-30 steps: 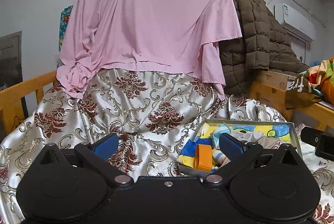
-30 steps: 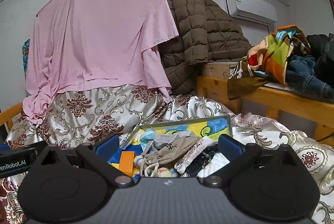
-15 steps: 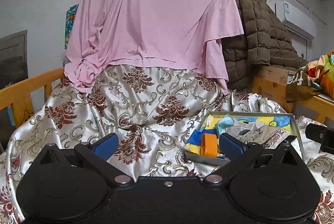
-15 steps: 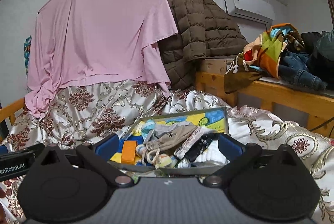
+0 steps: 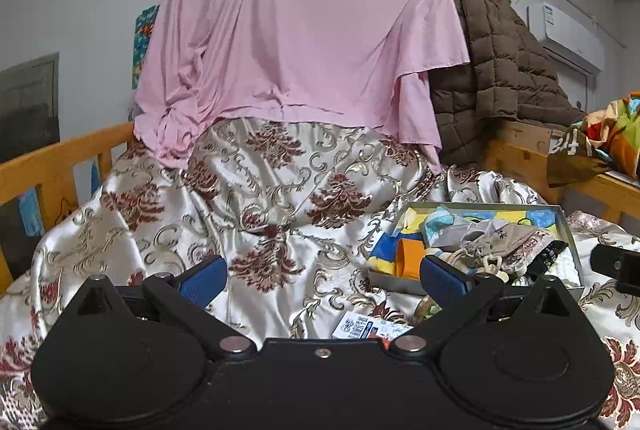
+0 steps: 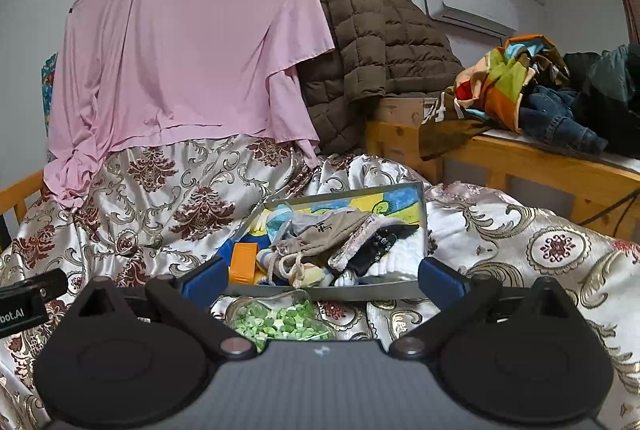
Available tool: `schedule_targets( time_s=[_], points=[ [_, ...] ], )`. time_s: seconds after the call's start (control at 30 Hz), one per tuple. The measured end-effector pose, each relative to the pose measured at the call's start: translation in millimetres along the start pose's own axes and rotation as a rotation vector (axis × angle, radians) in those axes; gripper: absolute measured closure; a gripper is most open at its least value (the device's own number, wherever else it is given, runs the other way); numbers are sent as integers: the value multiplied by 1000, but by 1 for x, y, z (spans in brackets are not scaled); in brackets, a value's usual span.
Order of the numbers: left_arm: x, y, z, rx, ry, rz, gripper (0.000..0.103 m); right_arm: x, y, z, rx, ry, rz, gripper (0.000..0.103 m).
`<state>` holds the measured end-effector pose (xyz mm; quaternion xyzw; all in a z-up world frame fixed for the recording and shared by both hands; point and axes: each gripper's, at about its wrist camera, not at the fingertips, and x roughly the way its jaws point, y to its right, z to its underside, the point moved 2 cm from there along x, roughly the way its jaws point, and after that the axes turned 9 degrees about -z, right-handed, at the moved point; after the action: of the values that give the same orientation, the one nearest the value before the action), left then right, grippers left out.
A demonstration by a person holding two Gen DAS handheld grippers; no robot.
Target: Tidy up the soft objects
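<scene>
A shallow grey box [image 6: 421, 207] [image 5: 570, 230] lies on the patterned bedspread, filled with soft things: a beige drawstring pouch [image 6: 326, 232] [image 5: 498, 240], a pink-edged cloth [image 6: 356, 242], dark fabric, white socks and an orange piece [image 6: 243, 262] [image 5: 408, 258]. My right gripper [image 6: 322, 276] hangs open just in front of the box, nothing between its blue pads. Left of the box, my left gripper [image 5: 322, 280] is open over bare bedspread, its right pad near the box's front corner.
A clear bag of green pieces [image 6: 280, 318] lies before the box. A printed card [image 5: 370, 326] rests on the bedspread [image 5: 260, 197]. A pink sheet [image 5: 304, 41] and brown quilted coat [image 6: 372, 41] hang behind. Wooden rails stand at left [image 5: 52, 161] and right [image 6: 532, 157], clothes piled there.
Both grippers have drawn back and risen from the box, which now sits farther off. The green bag and the printed card have come into view. Both stay open.
</scene>
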<state>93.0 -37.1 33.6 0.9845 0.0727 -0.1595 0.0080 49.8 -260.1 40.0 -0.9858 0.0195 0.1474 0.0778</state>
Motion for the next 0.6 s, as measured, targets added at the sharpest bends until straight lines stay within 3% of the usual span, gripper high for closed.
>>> schedule_targets(
  time_s=[0.37,0.6],
  points=[
    [0,-26,14,-85,-77,-17,1,-14,-6,16,4,-3,9,0],
    [-8,-20,28,24,-105,-47,1,-20,-16,31,-9,-35,27,0]
  ],
)
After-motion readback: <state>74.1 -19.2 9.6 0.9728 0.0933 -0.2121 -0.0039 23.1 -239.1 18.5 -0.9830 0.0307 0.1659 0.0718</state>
